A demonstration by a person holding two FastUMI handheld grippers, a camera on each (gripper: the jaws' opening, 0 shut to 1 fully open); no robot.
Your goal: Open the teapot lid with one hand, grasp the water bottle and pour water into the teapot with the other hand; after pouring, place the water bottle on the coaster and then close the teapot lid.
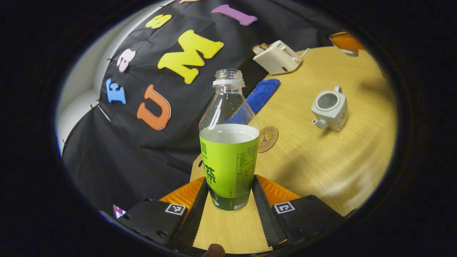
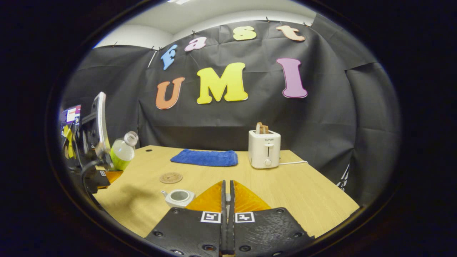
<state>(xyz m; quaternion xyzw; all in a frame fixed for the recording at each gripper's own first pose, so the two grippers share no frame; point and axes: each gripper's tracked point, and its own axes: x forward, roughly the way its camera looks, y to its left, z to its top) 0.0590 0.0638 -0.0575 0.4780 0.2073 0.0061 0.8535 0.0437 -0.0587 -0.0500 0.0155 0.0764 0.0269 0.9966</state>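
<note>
Left gripper view: left claw (image 1: pixel 230 205) clamps the uncapped bottle (image 1: pixel 229 142) low, teapot (image 1: pixel 330 109) open ahead-right for pouring. Right claw (image 2: pixel 227 200) is pinched shut, contents hidden, above the pot.

The lid cannot be made out between the right gripper (image 2: pixel 227 194)'s closed fingers. That gripper covers the teapot (image 2: pixel 178 197)'s right side. An orange object (image 1: pixel 344 42) is cut off at the table (image 1: pixel 321 160)'s far edge, possibly a container. The water bottle (image 1: pixel 228 142) hides part of the blue cloth (image 1: pixel 262 94).
</note>
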